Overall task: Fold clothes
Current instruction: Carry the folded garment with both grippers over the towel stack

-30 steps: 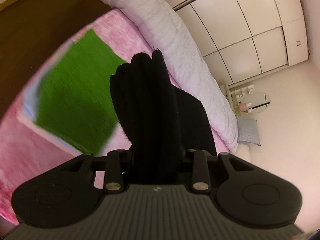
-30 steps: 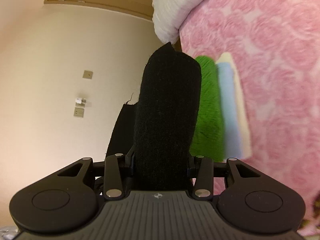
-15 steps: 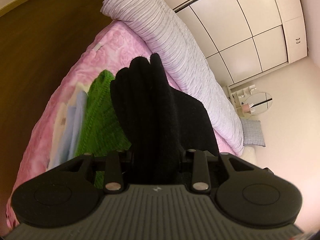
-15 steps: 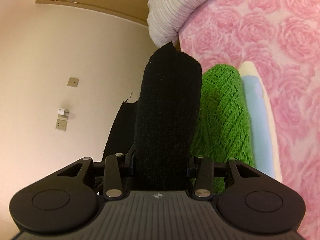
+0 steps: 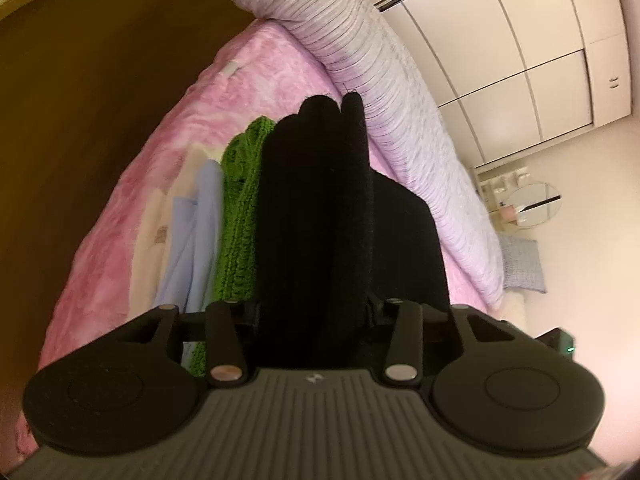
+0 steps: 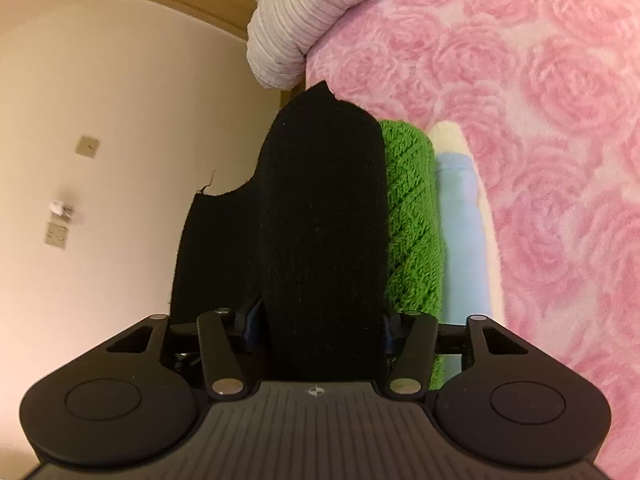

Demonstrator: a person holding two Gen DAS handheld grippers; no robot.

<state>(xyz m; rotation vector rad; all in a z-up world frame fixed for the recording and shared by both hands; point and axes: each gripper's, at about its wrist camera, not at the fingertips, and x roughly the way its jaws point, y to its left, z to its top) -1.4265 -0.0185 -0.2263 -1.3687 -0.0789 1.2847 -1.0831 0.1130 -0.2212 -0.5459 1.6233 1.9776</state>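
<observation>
Both tools — left tool (image 5: pixel 316 312), right tool (image 6: pixel 324 316) — opening, folded black garment (image 5: pixel 316 208) between jaws, over green knit (image 6: pixel 412 220) stack — placing step; next, withdraw cleanly.

Gripper (image 5: pixel 312 208) fingertips — hidden by black garment (image 6: pixel 324 220)

No readable text, label, brand or number shows in either wrist view
</observation>
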